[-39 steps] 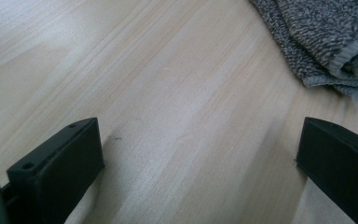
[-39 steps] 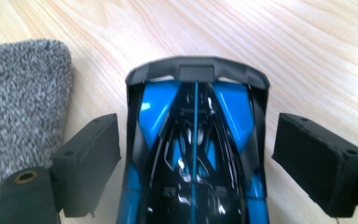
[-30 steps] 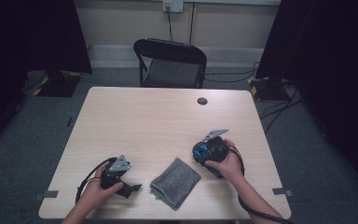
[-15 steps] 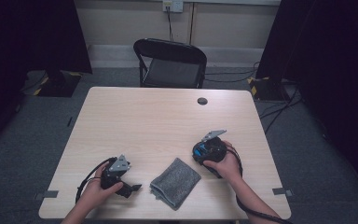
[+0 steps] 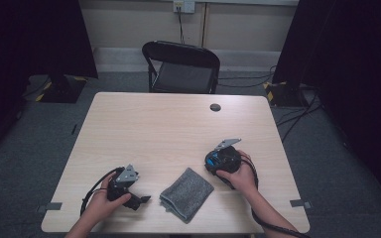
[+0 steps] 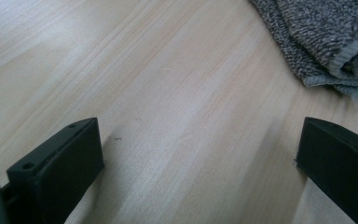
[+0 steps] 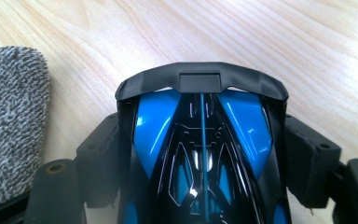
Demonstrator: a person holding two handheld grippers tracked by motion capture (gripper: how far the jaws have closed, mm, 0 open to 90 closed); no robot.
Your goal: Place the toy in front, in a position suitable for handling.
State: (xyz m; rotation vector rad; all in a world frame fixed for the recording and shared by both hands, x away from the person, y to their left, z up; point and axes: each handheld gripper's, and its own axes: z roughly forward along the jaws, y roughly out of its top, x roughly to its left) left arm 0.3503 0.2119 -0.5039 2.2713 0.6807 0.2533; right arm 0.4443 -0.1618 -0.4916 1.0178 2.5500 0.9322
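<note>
Your right gripper [image 7: 200,186] clamped a blue toy car [image 7: 200,154] at lower centre; your left gripper [image 6: 198,158] gaped. Glossy bodywork risked slipping near the towel [image 5: 187,192].

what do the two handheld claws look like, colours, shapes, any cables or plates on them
Both are black. The left claw carries a grey three-cornered plate on top and trails a black cable that loops over the table. The right claw carries the same kind of grey plate; its cable runs back along the forearm. In the left gripper view its jaws are blocky matte black with small holes. Both forearms are bare; no sleeves show.
</note>
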